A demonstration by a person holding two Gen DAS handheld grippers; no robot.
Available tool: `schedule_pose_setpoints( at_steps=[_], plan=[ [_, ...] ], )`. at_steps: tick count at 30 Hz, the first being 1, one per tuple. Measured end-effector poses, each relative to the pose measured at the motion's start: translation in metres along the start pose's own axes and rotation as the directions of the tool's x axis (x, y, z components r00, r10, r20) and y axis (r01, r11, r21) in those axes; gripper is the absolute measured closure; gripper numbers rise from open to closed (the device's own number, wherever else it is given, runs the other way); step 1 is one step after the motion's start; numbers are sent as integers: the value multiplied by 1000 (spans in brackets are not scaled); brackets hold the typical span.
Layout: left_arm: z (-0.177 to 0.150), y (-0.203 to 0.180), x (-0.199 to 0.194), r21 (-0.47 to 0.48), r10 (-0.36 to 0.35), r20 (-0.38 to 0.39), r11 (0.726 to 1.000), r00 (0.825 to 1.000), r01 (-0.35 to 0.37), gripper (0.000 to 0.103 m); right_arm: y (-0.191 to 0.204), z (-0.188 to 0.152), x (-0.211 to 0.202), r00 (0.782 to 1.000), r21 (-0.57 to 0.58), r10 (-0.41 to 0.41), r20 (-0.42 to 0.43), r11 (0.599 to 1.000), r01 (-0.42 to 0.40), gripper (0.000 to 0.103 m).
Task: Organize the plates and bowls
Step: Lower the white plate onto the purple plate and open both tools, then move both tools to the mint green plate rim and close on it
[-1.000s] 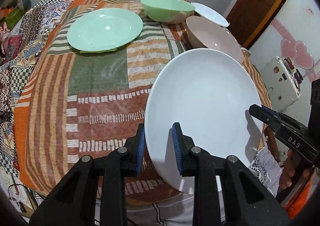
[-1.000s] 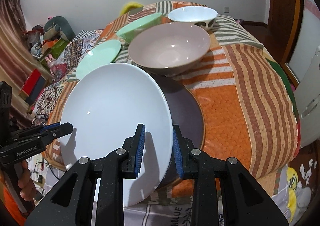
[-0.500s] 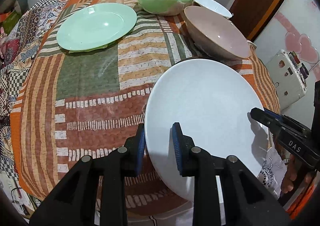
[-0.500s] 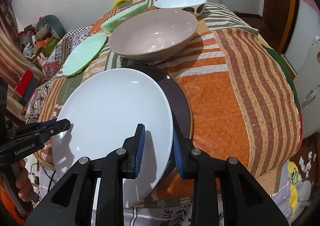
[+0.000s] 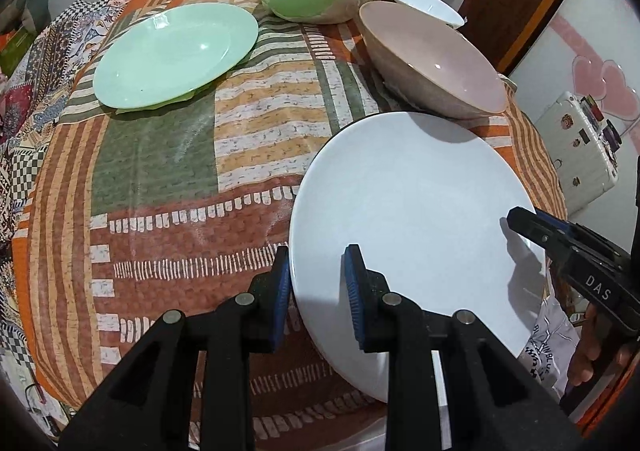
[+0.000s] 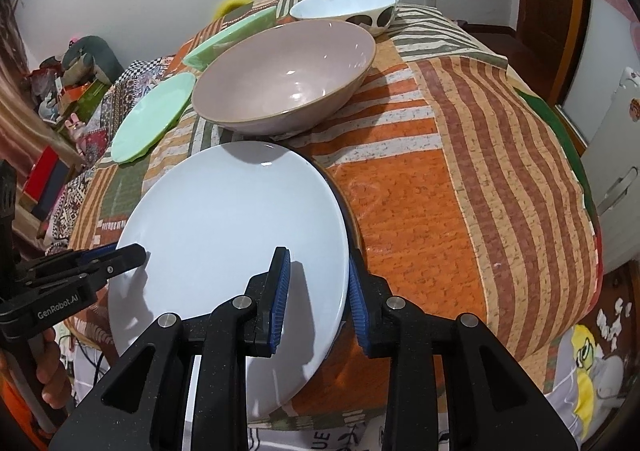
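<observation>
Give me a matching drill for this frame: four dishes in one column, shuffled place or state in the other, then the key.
Things:
1. white plate
2. green plate
3. pink bowl
4. spotted bowl

Places or states:
A. farthest back on the tablecloth, dark spots on its side
B. rim between the pads of both the left gripper and the right gripper
C. lying flat on the cloth, off to the left, no gripper on it
D. sitting just behind the held plate

Pairs: 1-B, 2-C, 3-D, 4-A
</observation>
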State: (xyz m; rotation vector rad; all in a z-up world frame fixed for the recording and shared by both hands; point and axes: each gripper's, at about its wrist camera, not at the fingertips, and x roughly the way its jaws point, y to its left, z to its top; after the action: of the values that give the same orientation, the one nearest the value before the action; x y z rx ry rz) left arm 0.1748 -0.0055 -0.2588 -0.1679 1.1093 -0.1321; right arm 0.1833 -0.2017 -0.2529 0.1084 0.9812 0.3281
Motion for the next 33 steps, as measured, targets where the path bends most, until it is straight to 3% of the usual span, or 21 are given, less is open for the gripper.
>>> schedule_pose_setpoints(
  at_steps=[15,22,28,33],
  plan=[
    [-1,-4,4,29,19,-1,999,1000,-19,77,9,3,7,998,-84,-57,18,995,58,71],
    [0,4,-17,13,4,26,1000,1000,-4,76,4,6,-6,998,-69,-57,34,996,59,70],
    [7,18,-56,-8,6,113,1000,994,-6,72,16,17,-30,995,-99,-24,92,995,33,65],
    [16,32,-92,-17,50,211,999,976,-47,55,44,30,-42,989,-152,31,145,988,-8,59]
  ],
)
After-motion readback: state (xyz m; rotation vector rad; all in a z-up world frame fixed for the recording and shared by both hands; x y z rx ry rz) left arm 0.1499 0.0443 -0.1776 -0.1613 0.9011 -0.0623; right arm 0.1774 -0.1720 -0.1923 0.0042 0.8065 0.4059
